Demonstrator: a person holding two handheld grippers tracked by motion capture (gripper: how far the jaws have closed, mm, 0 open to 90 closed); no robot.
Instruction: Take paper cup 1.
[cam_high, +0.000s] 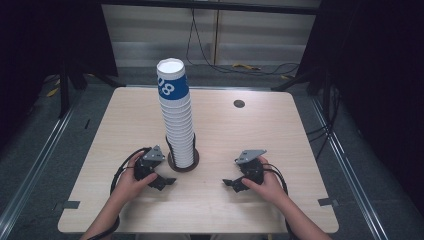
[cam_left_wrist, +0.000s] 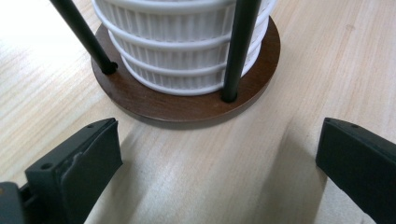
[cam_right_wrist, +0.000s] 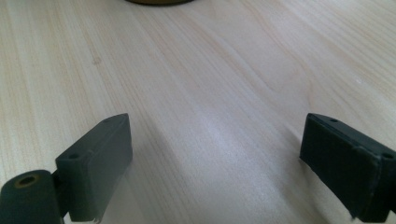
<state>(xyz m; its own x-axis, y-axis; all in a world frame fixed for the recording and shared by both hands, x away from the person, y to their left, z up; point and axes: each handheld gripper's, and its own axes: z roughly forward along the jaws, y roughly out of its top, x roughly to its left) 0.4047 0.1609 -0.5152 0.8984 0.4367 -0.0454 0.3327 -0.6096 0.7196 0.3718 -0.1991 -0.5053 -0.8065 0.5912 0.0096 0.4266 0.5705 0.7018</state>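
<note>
One tall cup stack (cam_high: 176, 117), upright, mouth up.
Left hand-held gripper (cam_high: 167, 181) and right hand-held gripper (cam_high: 227, 183) rest wide open, empty, near its holder base (cam_high: 192, 163).

I see the stack of cups (cam_high: 176, 117) standing in its holder (cam_high: 196, 159) at centre frame on the table (cam_high: 260, 130), my left gripper (cam_high: 165, 182) lower left beside it, my right gripper (cam_high: 229, 184) lower right, apart.

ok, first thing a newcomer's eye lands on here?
The tall stack of white paper cups, top one banded blue, rising from a round dark wooden holder mid-table. Then the left gripper and right gripper, both open, resting on the pale wooden table either side of it.
</note>
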